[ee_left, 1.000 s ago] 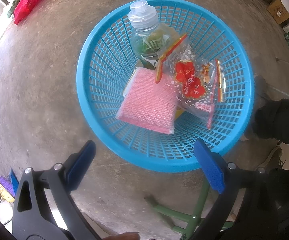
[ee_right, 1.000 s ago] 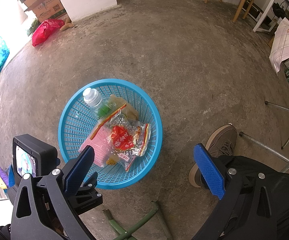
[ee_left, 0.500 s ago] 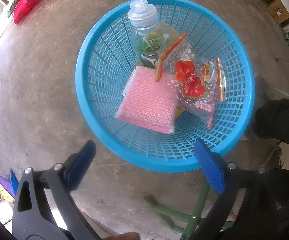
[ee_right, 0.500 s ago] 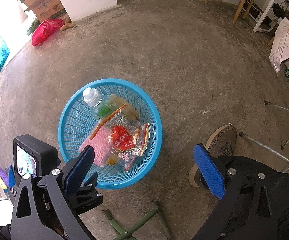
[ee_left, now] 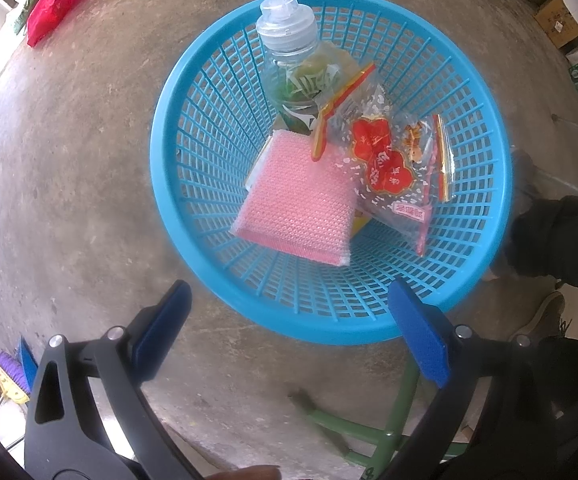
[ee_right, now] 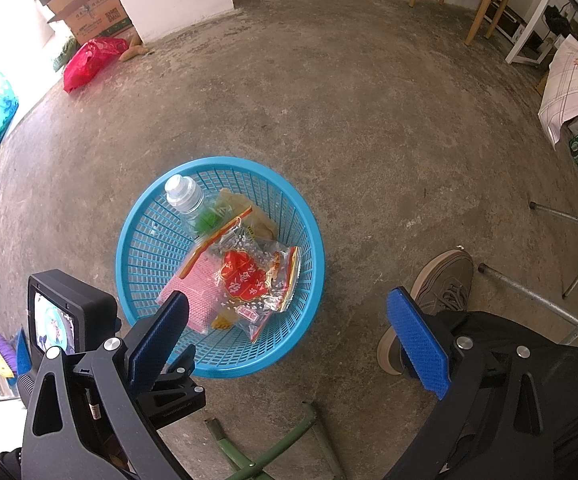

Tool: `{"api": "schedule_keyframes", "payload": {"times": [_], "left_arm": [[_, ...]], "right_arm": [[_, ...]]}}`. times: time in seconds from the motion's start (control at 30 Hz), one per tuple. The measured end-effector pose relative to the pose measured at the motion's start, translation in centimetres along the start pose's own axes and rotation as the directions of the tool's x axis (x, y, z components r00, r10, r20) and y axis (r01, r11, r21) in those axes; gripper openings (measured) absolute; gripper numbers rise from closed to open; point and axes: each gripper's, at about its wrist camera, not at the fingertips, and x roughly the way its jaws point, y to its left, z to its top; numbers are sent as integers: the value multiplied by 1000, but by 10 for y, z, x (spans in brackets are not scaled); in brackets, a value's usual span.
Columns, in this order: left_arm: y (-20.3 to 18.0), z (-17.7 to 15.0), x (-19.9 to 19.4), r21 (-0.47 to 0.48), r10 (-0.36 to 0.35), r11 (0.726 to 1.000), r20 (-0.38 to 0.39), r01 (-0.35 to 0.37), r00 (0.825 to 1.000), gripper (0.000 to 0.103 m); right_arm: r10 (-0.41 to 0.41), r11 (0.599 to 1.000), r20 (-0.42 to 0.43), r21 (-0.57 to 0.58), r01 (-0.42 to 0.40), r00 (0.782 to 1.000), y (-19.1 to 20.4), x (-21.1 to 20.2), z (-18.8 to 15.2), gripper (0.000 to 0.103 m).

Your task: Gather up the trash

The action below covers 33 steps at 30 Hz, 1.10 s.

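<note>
Round blue slatted basket [ee_left: 209, 92] stands upright on the concrete floor. Inside: clear plastic bottle [ee_left: 295, 64] with green label, lying tilted, cap against the far wall; pink sponge [ee_left: 299, 200] flat on the bottom, its far edge at the bottle's base; clear snack wrapper [ee_left: 385, 160] with red emblem, crumpled, overlapping the sponge's right edge and the bottle.

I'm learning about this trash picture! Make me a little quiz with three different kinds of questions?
1. True or false: the round blue plastic basket stands on the grey concrete floor.
2. Which lies on top of the pink textured sponge? A) clear snack wrapper with red label B) red plastic bag
3. Fill in: the clear plastic bottle's cap is ____ (on/off).

Key: 1 true; 2 A; 3 on.
</note>
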Motion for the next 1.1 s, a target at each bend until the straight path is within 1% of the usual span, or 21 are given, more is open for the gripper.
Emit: {"api": "schedule_keyframes", "payload": {"times": [0.43, 0.5, 0.57, 0.6, 0.67, 0.8, 0.93, 1.0, 1.03, 1.1], "left_arm": [[-2, 1, -1, 7, -2, 1000, 5, 2, 1000, 95], [-2, 1, -2, -2, -14, 1000, 10, 14, 1000, 95], [0, 0, -5, -14, -1, 1000, 53, 1, 999, 95], [1, -1, -9, -18, 2, 1000, 95, 0, 996, 95], [6, -2, -13, -40, -6, 999, 137, 12, 991, 95], [18, -1, -14, -87, -7, 996, 162, 21, 987, 95], [24, 1, -14, -102, -21, 994, 157, 37, 987, 95], [24, 1, -11, -104, -54, 992, 137, 69, 989, 95], [23, 2, -9, -104, -48, 993, 119, 61, 992, 95], [23, 0, -3, -118, -70, 990, 79, 79, 994, 95]], "right_arm": [[0, 1000, 0, 0, 0, 1000, -1, 0, 0, 97], [0, 1000, 0, 0, 0, 1000, -1, 0, 0, 97], [0, 1000, 0, 0, 0, 1000, -1, 0, 0, 97], [-1, 1000, 0, 0, 1, 1000, -1, 0, 0, 97], [-1, 1000, 0, 1, 1, 1000, -1, 0, 0, 97], [-1, 1000, 0, 0, 1, 1000, 0, 0, 0, 97], [0, 1000, 0, -5, 0, 1000, -3, 0, -3, 97], [0, 1000, 0, -5, 0, 1000, -5, -1, -4, 97], [0, 1000, 1, -5, 0, 1000, -5, -1, -4, 97], [-1, 1000, 0, -3, 1, 1000, -6, -1, -4, 97]]}}
